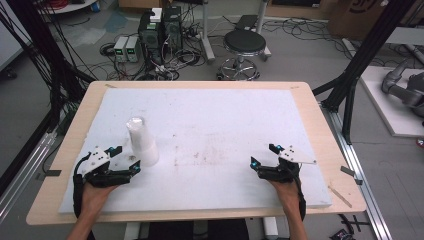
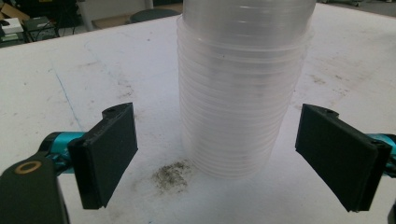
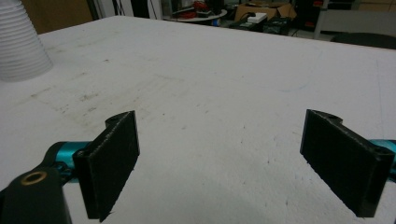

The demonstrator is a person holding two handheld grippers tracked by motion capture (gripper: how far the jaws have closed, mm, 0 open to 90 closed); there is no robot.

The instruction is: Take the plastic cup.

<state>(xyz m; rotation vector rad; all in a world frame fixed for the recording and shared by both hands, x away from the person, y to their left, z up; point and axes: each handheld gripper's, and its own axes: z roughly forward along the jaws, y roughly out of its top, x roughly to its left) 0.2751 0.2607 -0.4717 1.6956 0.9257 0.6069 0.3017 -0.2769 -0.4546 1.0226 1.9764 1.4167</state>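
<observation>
High view | cup stack (image 1: pixel 141 141) upright, rims down | left gripper (image 1: pixel 126 159) fingers spread | right gripper (image 1: pixel 263 156) fingers spread

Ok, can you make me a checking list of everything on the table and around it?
Surface: white sheet on a wooden table, with dirty smudges.
Job's things: stack of clear plastic cups, upside down, standing on the sheet.
Clutter: nothing seen on the sheet.
Grippers: left gripper open, jaws either side of the stack, not touching; right gripper open, nothing between its jaws.
Cables: a black cable runs along the right forearm; tangled cables on the floor.
Surroundings: black stool, computer towers, black frame posts.
</observation>
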